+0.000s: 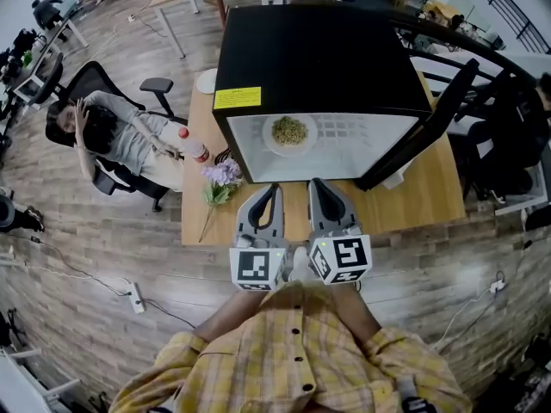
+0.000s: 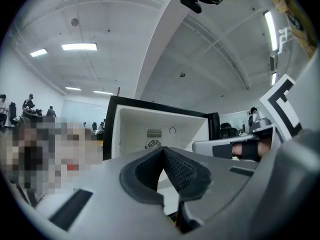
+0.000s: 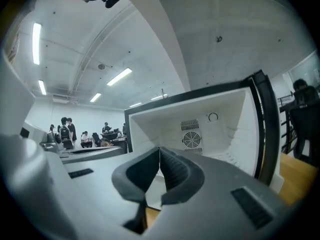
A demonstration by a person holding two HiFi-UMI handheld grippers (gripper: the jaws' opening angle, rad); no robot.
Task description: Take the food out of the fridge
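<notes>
A black mini fridge (image 1: 318, 58) stands on a wooden table (image 1: 413, 205) with its door (image 1: 422, 136) swung open to the right. Inside on the white floor sits a white plate of greenish-brown food (image 1: 290, 132). My left gripper (image 1: 274, 189) and right gripper (image 1: 315, 184) hover side by side just before the fridge opening, both pointing in. In the left gripper view the left gripper (image 2: 163, 151) has its pads pressed together and holds nothing, with the fridge interior (image 2: 150, 129) ahead. The right gripper (image 3: 159, 151) is likewise shut and empty, facing the fridge's back wall (image 3: 200, 129).
Purple flowers (image 1: 222, 177) and a red-capped bottle (image 1: 194, 148) lie on the table left of the fridge. A person sits in an office chair (image 1: 112, 132) at the left. A power strip (image 1: 136, 298) and cables lie on the wooden floor.
</notes>
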